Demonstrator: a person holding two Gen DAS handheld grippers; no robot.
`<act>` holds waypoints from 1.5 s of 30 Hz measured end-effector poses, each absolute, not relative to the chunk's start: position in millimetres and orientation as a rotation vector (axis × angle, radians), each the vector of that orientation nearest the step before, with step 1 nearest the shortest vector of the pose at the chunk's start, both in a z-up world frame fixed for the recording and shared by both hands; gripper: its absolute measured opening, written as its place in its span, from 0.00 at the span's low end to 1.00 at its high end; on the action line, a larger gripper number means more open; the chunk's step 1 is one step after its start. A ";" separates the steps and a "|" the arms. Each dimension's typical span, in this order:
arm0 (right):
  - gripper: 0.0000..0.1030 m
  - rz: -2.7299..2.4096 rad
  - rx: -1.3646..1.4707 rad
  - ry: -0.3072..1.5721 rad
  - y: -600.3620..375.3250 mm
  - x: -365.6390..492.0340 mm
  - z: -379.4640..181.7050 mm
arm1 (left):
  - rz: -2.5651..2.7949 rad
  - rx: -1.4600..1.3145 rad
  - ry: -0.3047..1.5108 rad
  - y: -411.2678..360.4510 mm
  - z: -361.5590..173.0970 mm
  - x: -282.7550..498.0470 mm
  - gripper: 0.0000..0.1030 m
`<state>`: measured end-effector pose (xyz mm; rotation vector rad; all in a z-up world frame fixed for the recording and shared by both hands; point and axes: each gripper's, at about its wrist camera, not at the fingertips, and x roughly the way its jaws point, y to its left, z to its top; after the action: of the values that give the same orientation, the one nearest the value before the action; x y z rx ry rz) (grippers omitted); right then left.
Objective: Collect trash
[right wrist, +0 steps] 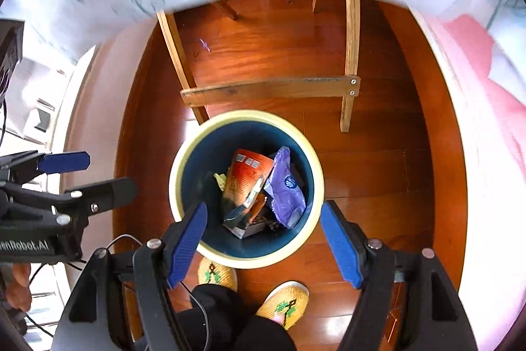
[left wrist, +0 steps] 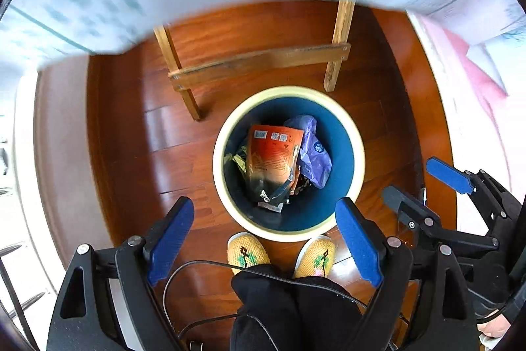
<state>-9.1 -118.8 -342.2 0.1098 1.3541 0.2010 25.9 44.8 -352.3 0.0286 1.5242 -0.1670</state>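
I'm looking straight down w/ both grippers over the round bin with the cream rim and dark blue inside (left wrist: 356, 160), standing on the reddish wood floor (left wrist: 131, 137). My left gripper (left wrist: 266, 239) has its jaws wide apart, nothing between them; the right gripper (right wrist: 264, 240) likewise has jaws spread and empty.

The trash is in the bin already: an orange printed foil pouch (left wrist: 273, 157) lying w/ its long axis roughly 12-to-6, a crumpled purple plastic wrapper (left wrist: 312, 153) touching it at its 3 o'clock side, plus dark scraps underneath that I can't ID.

Relative to the left jaws the bin sits at 12, just ahead; in the right wrist view it's also at 12, slightly toward 11. Both hands are about equally near, side by side above the rim.

My read: the drop is done. One small purple scrap (right wrist: 204, 44) lies on the floor under the wooden-legged desk (right wrist: 269, 87), at 12 beyond the bin, prob the next pick. I can't tell which hand is nearer to it.
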 end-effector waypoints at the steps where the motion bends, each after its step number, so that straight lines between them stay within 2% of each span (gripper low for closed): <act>1: 0.70 0.200 0.115 1.350 -120.3 -8.4 -333.7 | -0.164 0.031 1.515 43.6 -341.2 24.7 0.84; 25: 0.70 0.203 0.201 1.222 -163.3 21.8 -86.0 | -0.067 0.041 1.204 31.6 -74.7 32.0 0.84; 37: 0.70 0.225 0.219 1.116 -166.0 19.6 3.2 | -0.024 0.018 1.098 28.4 5.2 19.9 0.84; 45: 0.70 0.207 0.190 1.049 -162.4 11.4 27.3 | 0.012 -0.002 1.045 25.8 22.7 7.8 0.84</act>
<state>11.4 -162.4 27.3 0.1898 1.0489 0.2073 7.8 25.8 22.7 -0.0024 1.0449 0.0122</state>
